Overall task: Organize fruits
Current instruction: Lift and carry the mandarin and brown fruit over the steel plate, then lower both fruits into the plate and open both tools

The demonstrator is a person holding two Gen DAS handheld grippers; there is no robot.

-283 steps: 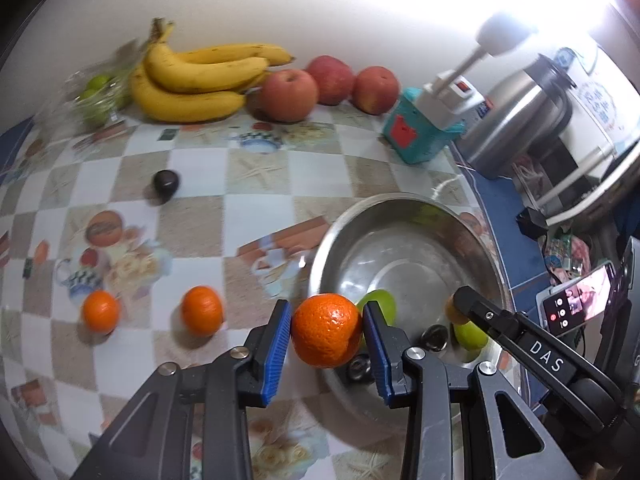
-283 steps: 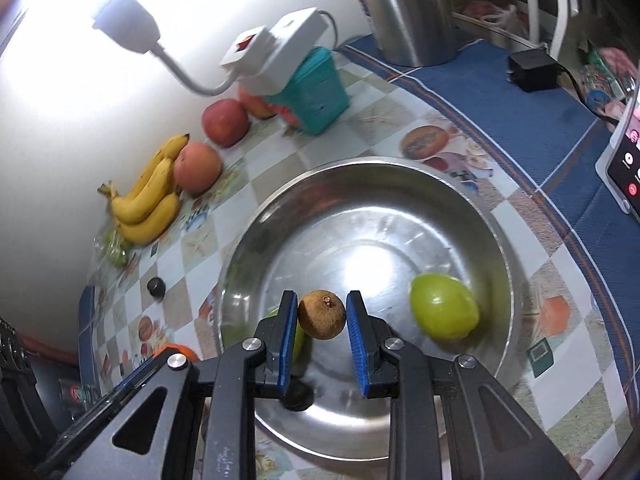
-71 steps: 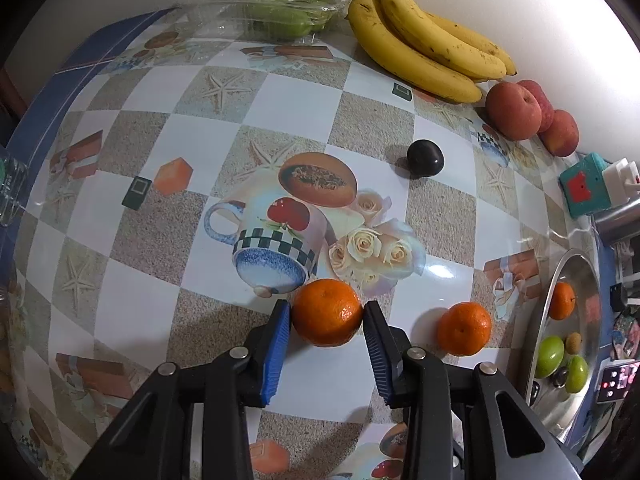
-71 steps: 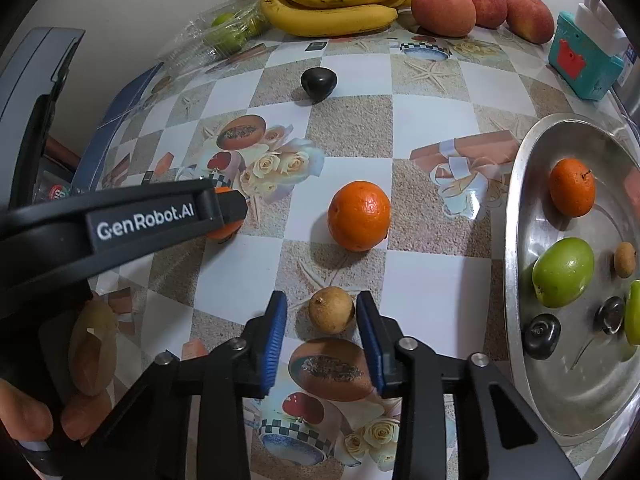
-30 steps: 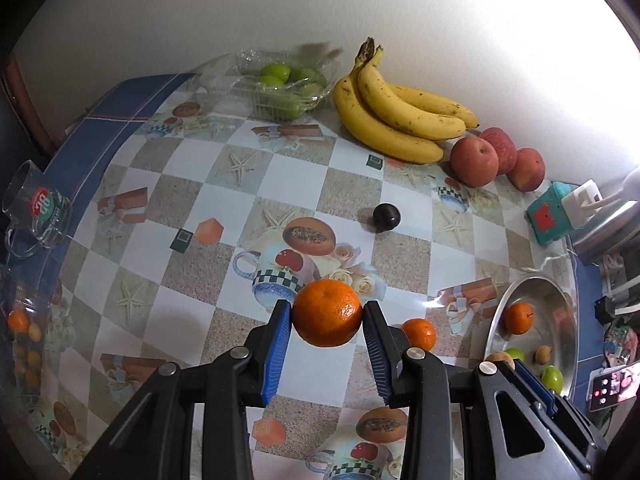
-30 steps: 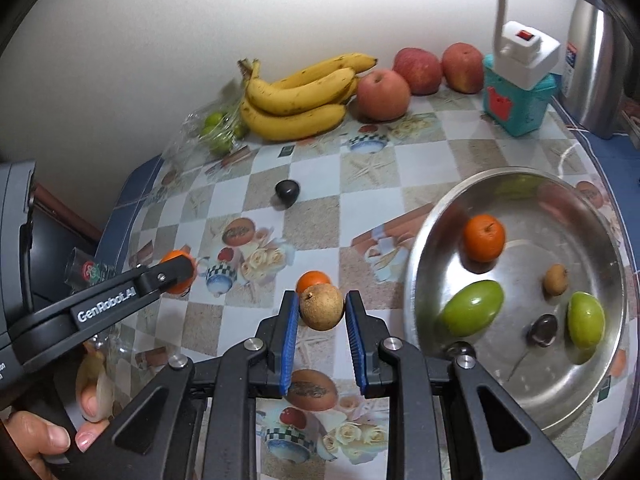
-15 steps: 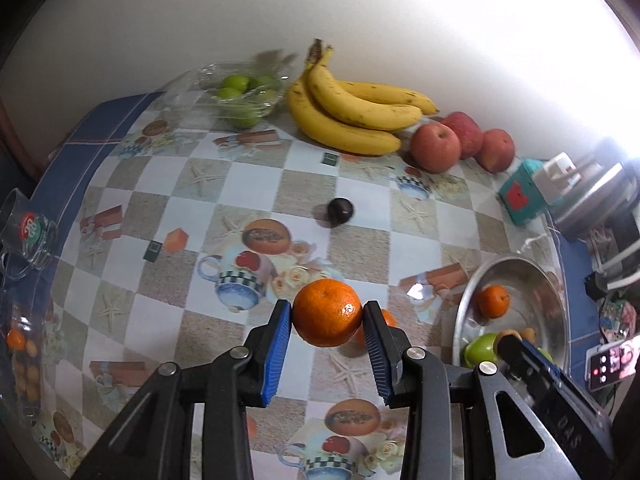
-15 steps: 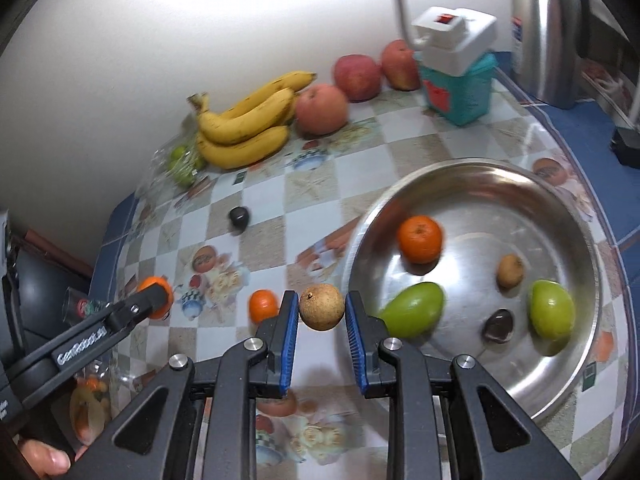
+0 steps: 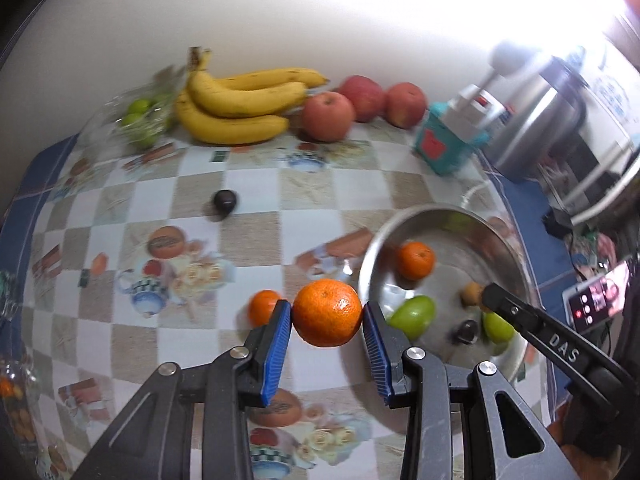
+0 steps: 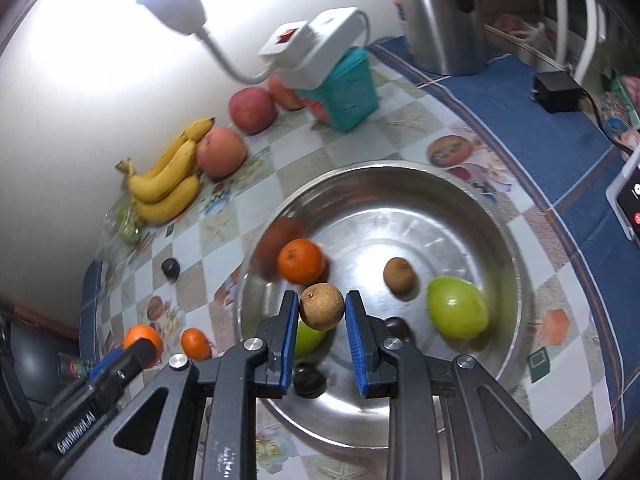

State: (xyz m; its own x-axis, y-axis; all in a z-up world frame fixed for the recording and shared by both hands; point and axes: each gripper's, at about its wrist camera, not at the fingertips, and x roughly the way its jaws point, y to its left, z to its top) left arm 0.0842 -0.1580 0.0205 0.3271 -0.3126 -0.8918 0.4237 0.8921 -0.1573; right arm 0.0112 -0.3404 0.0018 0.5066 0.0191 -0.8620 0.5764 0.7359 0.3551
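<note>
My left gripper (image 9: 327,325) is shut on an orange (image 9: 327,313) and holds it above the table, just left of the steel bowl (image 9: 376,240). My right gripper (image 10: 322,322) is shut on a small brown fruit (image 10: 322,306) and holds it over the near-left part of the bowl (image 10: 516,264). The bowl holds an orange (image 10: 301,261), a brown fruit (image 10: 399,275), green fruits (image 10: 457,307) and dark fruits (image 10: 309,379). Another orange (image 9: 262,307) lies on the table left of the bowl. A dark fruit (image 9: 225,201) lies further back.
Bananas (image 9: 240,100), apples (image 9: 328,116) and a bag of green fruit (image 9: 140,120) line the wall. A teal box with a white lamp (image 10: 340,80), a steel kettle (image 10: 448,16) and a phone (image 9: 596,300) stand to the right.
Both grippers have moved right toward the bowl with their fruits. The right gripper now hangs over the bowl's inside; the left one is beside its rim.
</note>
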